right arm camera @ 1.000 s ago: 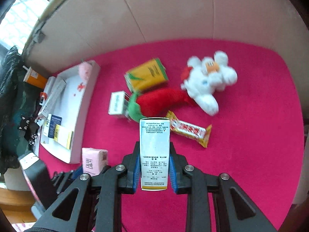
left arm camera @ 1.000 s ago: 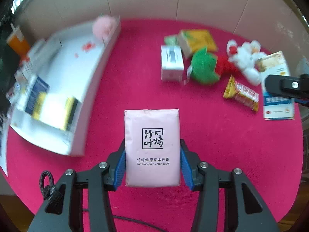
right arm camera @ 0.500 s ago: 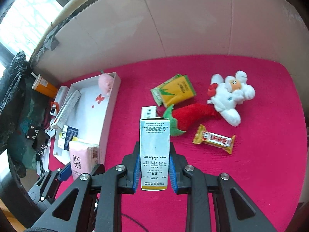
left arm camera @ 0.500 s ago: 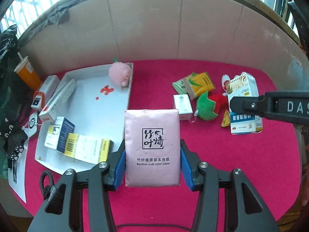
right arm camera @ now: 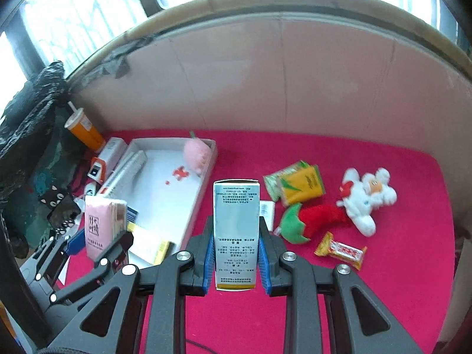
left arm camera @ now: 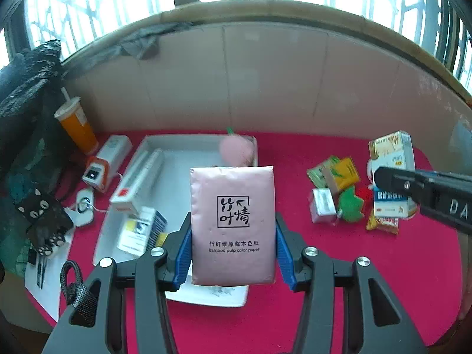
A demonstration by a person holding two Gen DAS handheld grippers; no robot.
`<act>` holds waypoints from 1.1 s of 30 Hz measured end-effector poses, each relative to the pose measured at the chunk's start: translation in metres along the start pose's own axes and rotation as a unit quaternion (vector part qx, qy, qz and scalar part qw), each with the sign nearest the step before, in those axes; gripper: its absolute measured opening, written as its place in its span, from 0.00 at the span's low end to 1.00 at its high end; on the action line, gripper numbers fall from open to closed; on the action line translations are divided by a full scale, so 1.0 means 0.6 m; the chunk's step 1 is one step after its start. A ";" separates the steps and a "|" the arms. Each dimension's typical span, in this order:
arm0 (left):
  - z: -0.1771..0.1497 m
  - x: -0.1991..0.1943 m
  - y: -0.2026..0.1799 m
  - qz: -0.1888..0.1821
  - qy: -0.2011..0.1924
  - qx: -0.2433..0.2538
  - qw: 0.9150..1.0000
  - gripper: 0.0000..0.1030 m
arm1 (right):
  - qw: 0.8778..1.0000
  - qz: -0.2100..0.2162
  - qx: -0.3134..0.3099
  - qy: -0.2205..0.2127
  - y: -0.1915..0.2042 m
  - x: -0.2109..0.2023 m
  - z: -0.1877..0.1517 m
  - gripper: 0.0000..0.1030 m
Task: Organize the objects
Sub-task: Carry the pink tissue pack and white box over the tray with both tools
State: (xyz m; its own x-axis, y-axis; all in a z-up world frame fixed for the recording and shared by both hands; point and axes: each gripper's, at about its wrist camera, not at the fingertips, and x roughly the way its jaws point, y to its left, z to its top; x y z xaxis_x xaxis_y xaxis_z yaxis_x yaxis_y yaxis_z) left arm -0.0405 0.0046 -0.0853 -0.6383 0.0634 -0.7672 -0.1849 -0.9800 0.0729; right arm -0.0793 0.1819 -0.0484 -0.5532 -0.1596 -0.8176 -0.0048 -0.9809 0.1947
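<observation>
Red felt covers our counter (right arm camera: pixel 383 295). Nearest, our left hand-held gripper (left arm camera: pixel 233 253) clamps one pink tissue pack (left arm camera: pixel 232 224), long axis toward twelve o'clock; our right hand-held gripper (right arm camera: pixel 236 262) clamps one grey printed carton (right arm camera: pixel 236 230). One white tray (right arm camera: pixel 193 209) lies at eleven o'clock, nearer the left.

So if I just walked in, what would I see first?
Probably the pink tissue pack clamped in the left gripper, held above the white tray. Next, the box clamped in the right gripper, and the white plush lying on the red cloth to the right.
</observation>
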 end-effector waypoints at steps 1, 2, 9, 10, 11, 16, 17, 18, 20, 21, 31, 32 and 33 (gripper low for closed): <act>0.003 -0.005 0.008 0.002 -0.005 -0.002 1.000 0.47 | 1.000 0.002 -0.004 -0.002 0.009 -0.001 0.002 0.26; 0.007 -0.010 0.017 0.003 -0.011 -0.002 1.000 0.47 | 1.000 0.002 -0.009 -0.004 0.019 -0.002 0.004 0.26; 0.020 -0.031 0.065 0.008 -0.035 -0.008 0.999 0.47 | 0.999 0.002 -0.036 -0.012 0.082 -0.001 0.009 0.26; 0.021 -0.032 0.072 0.009 -0.037 -0.010 0.999 0.47 | 0.999 0.002 -0.039 -0.012 0.090 -0.001 0.011 0.26; 0.022 -0.034 0.081 0.010 -0.039 -0.012 0.999 0.47 | 0.999 0.002 -0.041 -0.013 0.097 0.000 0.014 0.26; 0.031 -0.033 0.117 0.011 -0.046 -0.021 0.999 0.47 | 0.998 0.003 -0.058 -0.009 0.140 0.008 0.028 0.26; 0.034 -0.033 0.125 0.011 -0.047 -0.023 0.999 0.47 | 0.998 0.004 -0.060 -0.008 0.147 0.010 0.031 0.26; 0.037 -0.033 0.131 0.011 -0.048 -0.025 0.998 0.47 | 0.998 0.004 -0.062 -0.009 0.155 0.010 0.035 0.26; 0.044 -0.033 0.144 0.011 -0.054 -0.024 0.998 0.47 | 0.998 0.004 -0.068 -0.014 0.173 0.010 0.045 0.26; 0.048 -0.033 0.150 0.012 -0.057 -0.024 0.998 0.47 | 0.997 0.004 -0.070 -0.016 0.181 0.010 0.050 0.26; 0.080 -0.011 0.198 0.013 -0.065 -0.013 0.998 0.47 | 0.998 -0.004 -0.068 -0.002 0.230 0.037 0.077 0.26; 0.083 -0.006 0.200 0.014 -0.064 -0.011 0.998 0.47 | 0.998 -0.005 -0.067 0.002 0.231 0.042 0.078 0.26; 0.085 -0.001 0.203 0.014 -0.062 -0.009 0.998 0.47 | 0.998 -0.007 -0.065 0.007 0.232 0.049 0.078 0.26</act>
State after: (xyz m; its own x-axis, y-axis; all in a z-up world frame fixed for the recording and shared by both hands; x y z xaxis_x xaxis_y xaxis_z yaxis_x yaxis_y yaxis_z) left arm -0.1009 -0.1052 -0.0436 -0.7309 0.0575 -0.6800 -0.1530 -0.9849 0.0812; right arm -0.1353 0.0460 -0.0197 -0.5416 -0.1459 -0.8279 0.0962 -0.9891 0.1114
